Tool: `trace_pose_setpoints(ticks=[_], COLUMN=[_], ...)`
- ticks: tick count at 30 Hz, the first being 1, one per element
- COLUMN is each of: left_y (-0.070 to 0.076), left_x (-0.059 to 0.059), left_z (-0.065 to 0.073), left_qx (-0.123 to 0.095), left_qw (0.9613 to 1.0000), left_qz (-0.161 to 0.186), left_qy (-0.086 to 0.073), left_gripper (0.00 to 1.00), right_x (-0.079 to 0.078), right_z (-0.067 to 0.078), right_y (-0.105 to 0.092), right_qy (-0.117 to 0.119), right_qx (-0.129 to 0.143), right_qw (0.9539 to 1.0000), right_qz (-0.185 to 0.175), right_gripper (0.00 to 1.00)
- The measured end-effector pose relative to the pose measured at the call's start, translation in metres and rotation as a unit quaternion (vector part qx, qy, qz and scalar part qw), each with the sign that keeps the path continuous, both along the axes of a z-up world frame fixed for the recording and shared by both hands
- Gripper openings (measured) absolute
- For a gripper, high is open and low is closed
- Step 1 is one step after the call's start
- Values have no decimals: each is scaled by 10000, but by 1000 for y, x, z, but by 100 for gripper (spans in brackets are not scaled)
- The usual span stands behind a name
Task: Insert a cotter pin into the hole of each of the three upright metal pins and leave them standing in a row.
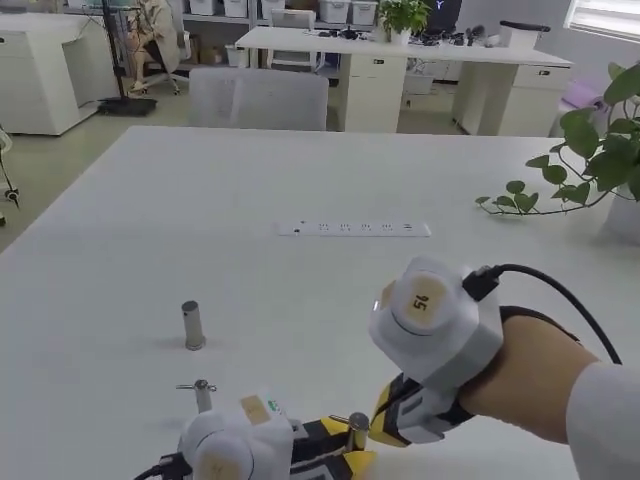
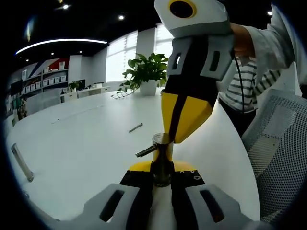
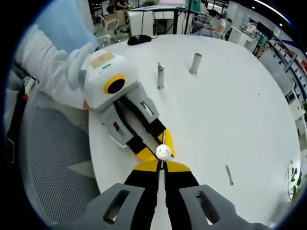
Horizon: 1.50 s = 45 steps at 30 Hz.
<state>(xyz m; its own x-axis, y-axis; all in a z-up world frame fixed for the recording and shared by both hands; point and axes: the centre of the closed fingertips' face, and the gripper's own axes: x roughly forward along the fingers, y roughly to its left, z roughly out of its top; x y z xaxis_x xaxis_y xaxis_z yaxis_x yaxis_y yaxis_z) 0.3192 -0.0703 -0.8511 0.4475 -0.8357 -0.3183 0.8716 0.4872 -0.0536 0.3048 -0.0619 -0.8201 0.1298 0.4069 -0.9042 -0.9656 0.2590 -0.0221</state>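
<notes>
Nearest the person, the left gripper (image 2: 162, 178) has its yellow-tipped black jaws clamped on the shaft of a short upright grey metal pin (image 2: 162, 158). This pin stands at the near edge of the white tabletop (image 2: 91, 143). The right gripper (image 3: 163, 166) meets that pin's round head from above. Its yellow-tipped jaws are drawn almost together on a thin silvery cotter pin (image 2: 146, 152), which sticks out sideways from just under the head.

Just beyond, a second upright metal pin (image 1: 203, 393) stands free on the table, with a fitted cotter pin (image 1: 188, 385) lying crosswise through its top. A little further back stands a third upright metal pin (image 1: 193, 325), a plain cylinder, apart from both grippers. A loose cotter pin (image 3: 229, 175) lies flat on the table, well apart from the standing pins.

Far across the table lies a flat white power strip (image 1: 355, 229). A leafy green plant (image 1: 590, 165) reaches in at the right edge.
</notes>
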Motion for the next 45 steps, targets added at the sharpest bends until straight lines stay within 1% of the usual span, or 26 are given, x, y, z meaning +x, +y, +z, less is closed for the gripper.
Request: trace_pose_setpoints(ticks=[7,10,14,17,21,30,36,41,45], left_y=[0,0,0,0,0,0,1,1,1], left_x=[0,0,0,0,0,0,-1,-1,-1], left_z=[0,0,0,-1,-1,-2,-2,-2,-3], left_qx=[-7,-7,-11,-15,-17,-13,-25,-20,-15], left_qw=[10000,10000,10000,10000,10000,10000,10000,10000,10000], left_qz=[3,3,4,4,4,10,11,15,10], left_qy=[9,11,15,14,15,19,31,36,50], left_gripper=[11,11,11,11,11,11,11,11,11], right_x=[-1,0,-2,-4,-4,-4,-3,-4,-3], right_z=[-1,0,0,-1,-3,-3,-3,-3,-3], right_y=[0,-1,-4,-10,-13,-9,-4,-4,-7], right_qy=[-18,-51,-28,-9,-52,-75,-116,-116,-81], right_qx=[21,53,80,94,71,126,139,182,210], right_qw=[10000,10000,10000,9999,10000,9999,9998,9997,9997], right_qz=[72,39,-9,-44,-46,27,70,67,-21], right_gripper=[5,11,14,14,12,6,5,6,10])
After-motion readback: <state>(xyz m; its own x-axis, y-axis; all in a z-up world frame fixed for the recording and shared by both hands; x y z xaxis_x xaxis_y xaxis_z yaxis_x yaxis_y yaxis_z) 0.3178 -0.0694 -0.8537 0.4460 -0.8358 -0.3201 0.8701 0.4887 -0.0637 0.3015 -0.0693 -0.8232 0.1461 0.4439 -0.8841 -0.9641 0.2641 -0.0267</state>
